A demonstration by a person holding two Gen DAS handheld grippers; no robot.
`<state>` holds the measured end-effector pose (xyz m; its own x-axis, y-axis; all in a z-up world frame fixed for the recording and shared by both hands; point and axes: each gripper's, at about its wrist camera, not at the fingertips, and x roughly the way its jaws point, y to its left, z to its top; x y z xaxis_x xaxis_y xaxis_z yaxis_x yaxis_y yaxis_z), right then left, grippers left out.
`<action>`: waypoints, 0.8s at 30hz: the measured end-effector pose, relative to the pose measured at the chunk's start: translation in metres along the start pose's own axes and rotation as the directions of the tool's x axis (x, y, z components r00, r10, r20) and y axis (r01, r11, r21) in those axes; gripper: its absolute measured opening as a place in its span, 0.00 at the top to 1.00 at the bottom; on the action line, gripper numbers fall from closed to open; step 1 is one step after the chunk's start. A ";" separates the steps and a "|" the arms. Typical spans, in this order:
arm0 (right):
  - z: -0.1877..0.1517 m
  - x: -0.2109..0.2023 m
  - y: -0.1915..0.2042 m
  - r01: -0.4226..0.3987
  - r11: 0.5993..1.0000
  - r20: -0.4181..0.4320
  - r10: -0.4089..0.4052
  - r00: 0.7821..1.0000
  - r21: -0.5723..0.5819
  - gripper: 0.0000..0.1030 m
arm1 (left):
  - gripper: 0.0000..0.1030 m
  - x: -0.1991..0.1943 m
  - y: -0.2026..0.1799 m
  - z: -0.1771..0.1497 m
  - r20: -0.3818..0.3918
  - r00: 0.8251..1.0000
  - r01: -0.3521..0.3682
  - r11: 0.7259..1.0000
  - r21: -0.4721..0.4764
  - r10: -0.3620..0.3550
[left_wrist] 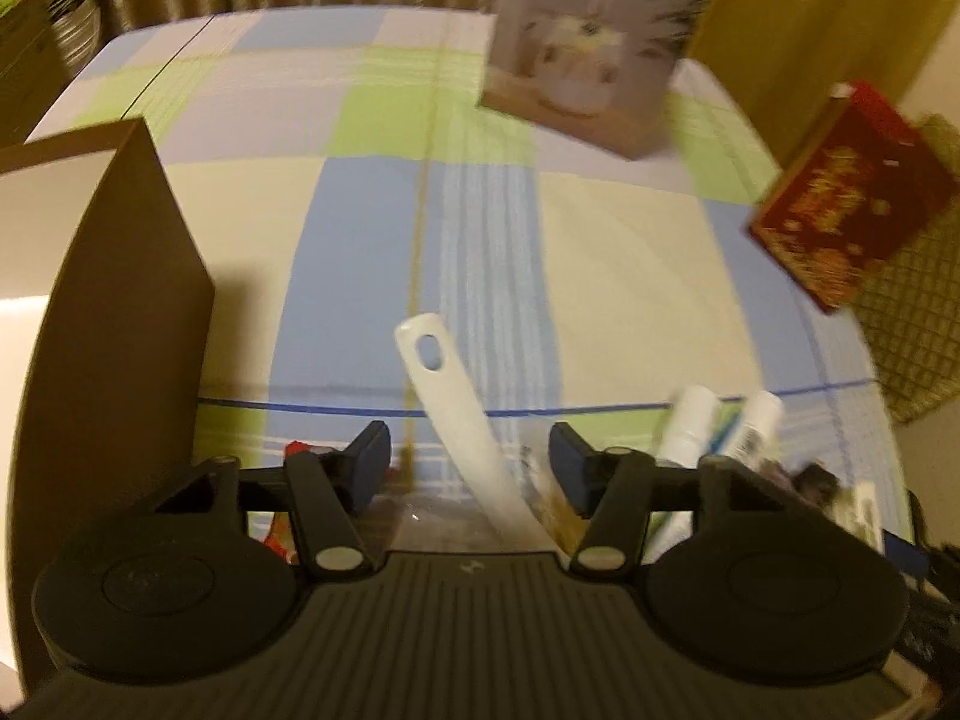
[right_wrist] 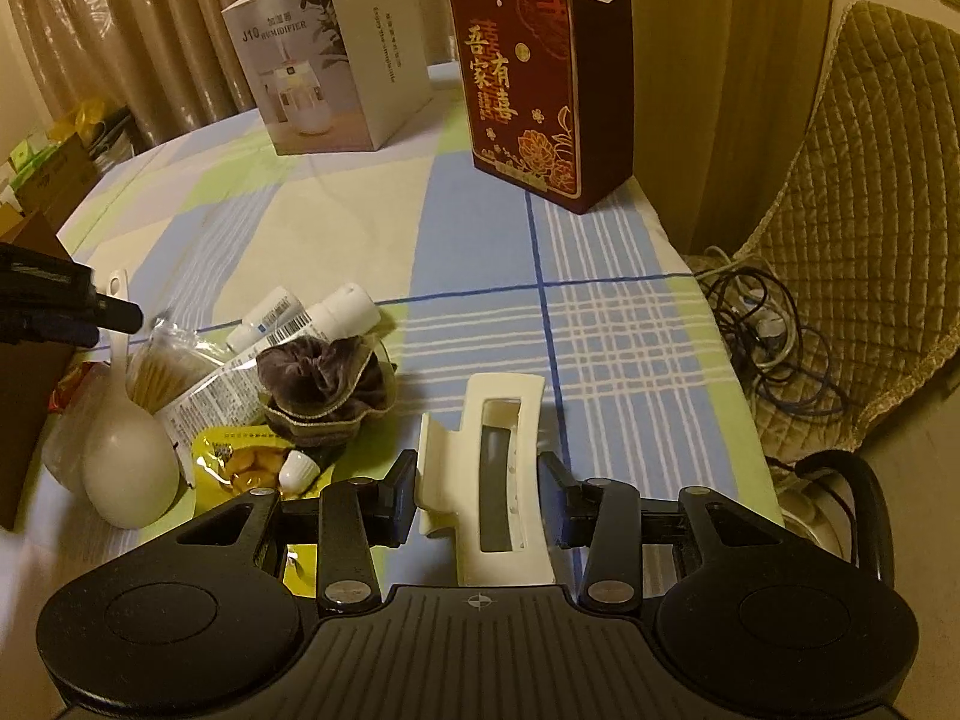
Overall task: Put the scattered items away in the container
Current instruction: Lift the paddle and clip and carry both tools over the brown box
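A white rice spoon point(left_wrist: 474, 438) stands with its handle rising between the fingers of my left gripper point(left_wrist: 471, 462). The pads stand apart from the handle, so this gripper is open. In the right wrist view the spoon's bowl point(right_wrist: 129, 468) rests on the checked cloth in a pile with a scrunchie point(right_wrist: 324, 378), white tubes point(right_wrist: 336, 315), a clear bag of sticks point(right_wrist: 162, 372) and a yellow packet point(right_wrist: 240, 462). My right gripper point(right_wrist: 480, 501) is shut on a cream hair claw clip point(right_wrist: 504, 420). A brown cardboard box point(left_wrist: 120, 312) stands at the left.
A white humidifier box point(right_wrist: 336, 60) and a red gift box point(right_wrist: 528, 78) stand at the back of the table. Off the right edge are a quilted chair point(right_wrist: 858, 210), tangled cables point(right_wrist: 756, 312) and a black handle point(right_wrist: 870, 510). Curtains hang behind.
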<state>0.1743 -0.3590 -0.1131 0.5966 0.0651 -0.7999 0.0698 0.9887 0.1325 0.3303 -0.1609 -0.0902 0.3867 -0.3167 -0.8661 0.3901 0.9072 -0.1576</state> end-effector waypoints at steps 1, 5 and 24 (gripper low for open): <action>0.000 0.000 0.000 -0.002 1.000 0.001 0.002 1.000 0.001 0.57 | 0.52 0.003 -0.001 0.002 0.008 1.000 -0.005 1.000 0.001 0.005; 0.001 0.001 -0.001 -0.005 1.000 0.005 0.005 1.000 0.002 0.57 | 0.75 0.017 0.001 0.008 -0.029 0.999 0.041 0.999 -0.035 -0.042; -0.006 -0.010 0.002 -0.014 0.999 0.031 0.015 0.999 -0.042 0.57 | 0.98 -0.051 0.003 -0.019 0.057 0.965 0.260 0.965 -0.046 -0.257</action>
<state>0.1637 -0.3566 -0.1079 0.6221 0.0760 -0.7793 0.0277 0.9925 0.1189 0.2962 -0.1365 -0.0553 0.3205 -0.5545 -0.7680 0.4387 0.8055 -0.3984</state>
